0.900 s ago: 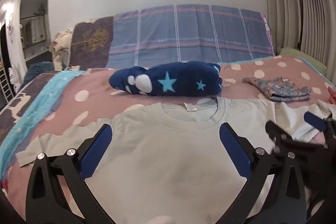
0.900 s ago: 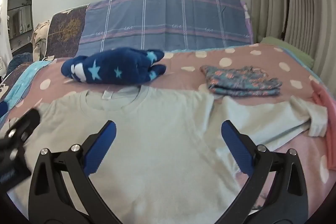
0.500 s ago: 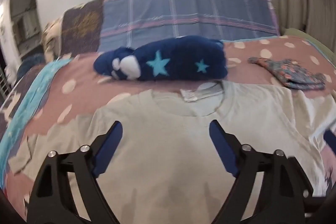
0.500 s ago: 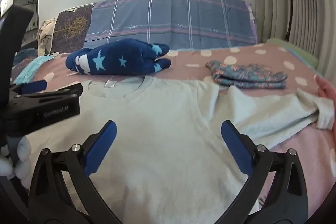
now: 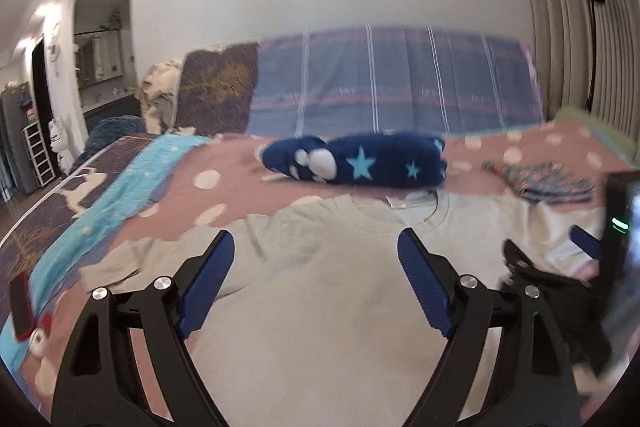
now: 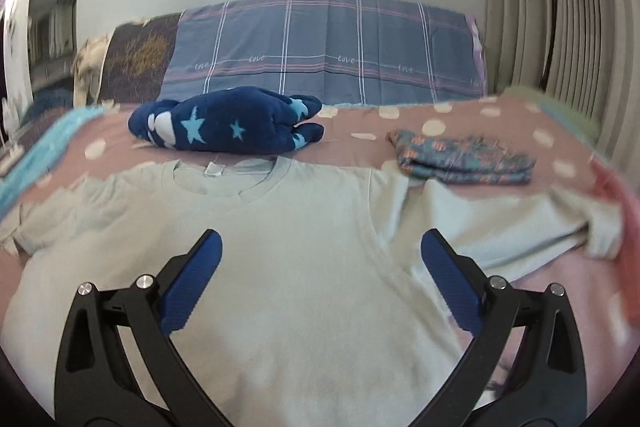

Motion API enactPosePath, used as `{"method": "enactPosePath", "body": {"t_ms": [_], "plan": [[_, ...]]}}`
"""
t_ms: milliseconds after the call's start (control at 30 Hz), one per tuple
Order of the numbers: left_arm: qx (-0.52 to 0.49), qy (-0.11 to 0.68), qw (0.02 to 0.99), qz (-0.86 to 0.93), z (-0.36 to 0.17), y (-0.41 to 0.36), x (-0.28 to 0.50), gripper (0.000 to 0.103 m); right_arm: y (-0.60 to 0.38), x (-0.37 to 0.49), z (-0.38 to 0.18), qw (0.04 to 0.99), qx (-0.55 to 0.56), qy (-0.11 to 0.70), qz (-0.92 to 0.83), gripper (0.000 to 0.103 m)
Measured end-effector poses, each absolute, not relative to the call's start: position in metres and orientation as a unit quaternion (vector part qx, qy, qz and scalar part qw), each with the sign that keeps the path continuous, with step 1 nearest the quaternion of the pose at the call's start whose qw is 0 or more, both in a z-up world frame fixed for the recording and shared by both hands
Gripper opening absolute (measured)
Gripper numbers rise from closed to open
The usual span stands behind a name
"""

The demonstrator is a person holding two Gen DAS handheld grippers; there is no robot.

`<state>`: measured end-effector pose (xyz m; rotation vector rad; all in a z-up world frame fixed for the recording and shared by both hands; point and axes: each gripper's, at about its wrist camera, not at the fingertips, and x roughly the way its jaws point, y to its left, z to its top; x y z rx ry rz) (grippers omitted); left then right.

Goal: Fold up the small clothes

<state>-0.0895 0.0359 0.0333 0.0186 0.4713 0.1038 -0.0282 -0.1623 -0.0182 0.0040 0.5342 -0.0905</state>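
Note:
A pale green long-sleeved top (image 5: 320, 291) lies flat, collar away from me, on a pink polka-dot bedspread (image 5: 240, 171); it also shows in the right wrist view (image 6: 288, 251). My left gripper (image 5: 316, 279) is open and empty above the top's chest. My right gripper (image 6: 320, 283) is open and empty above the chest, near the right armpit. The right gripper's body (image 5: 560, 287) shows at the right edge of the left wrist view. The right sleeve (image 6: 520, 223) lies stretched out to the right.
A navy star-patterned folded garment (image 6: 224, 123) lies just beyond the collar. A folded floral garment (image 6: 468, 159) lies at the back right. A pink cloth (image 6: 616, 195) is at the right edge. A plaid pillow (image 6: 328, 51) stands behind. A red phone (image 5: 20, 303) lies at left.
Both grippers stay open. The left gripper has swung left and pulled back a little. The right gripper has shifted; the left gripper has left its view.

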Motion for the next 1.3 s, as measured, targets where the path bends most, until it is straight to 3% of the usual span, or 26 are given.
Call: {"method": "enactPosePath", "body": {"t_ms": [133, 267, 567, 833, 1133, 1300], "plan": [[0.006, 0.231, 0.972, 0.039, 0.06, 0.057, -0.153, 0.085, -0.166, -0.082, 0.029, 0.956, 0.051, 0.289, -0.012, 0.101], [0.004, 0.175, 0.984, 0.045, 0.081, 0.067, -0.209, 0.085, -0.153, -0.15, 0.071, 0.975, 0.013, 0.222, -0.022, 0.101], [-0.005, 0.123, 0.992, 0.04, 0.088, 0.075, -0.273, 0.085, -0.142, -0.212, 0.086, 0.98, 0.034, 0.194, -0.006, 0.101], [-0.01, 0.125, 0.991, 0.04, 0.089, 0.083, -0.257, 0.085, -0.142, -0.212, 0.095, 0.986, 0.022, 0.162, -0.012, 0.101], [-0.005, 0.175, 0.984, 0.039, 0.074, 0.084, -0.193, 0.085, -0.138, -0.15, 0.07, 0.972, 0.04, 0.233, 0.007, 0.1], [0.003, 0.195, 0.98, 0.035, 0.071, 0.082, -0.16, 0.085, -0.147, -0.119, 0.061, 0.965, 0.049, 0.257, 0.001, 0.084]]}}
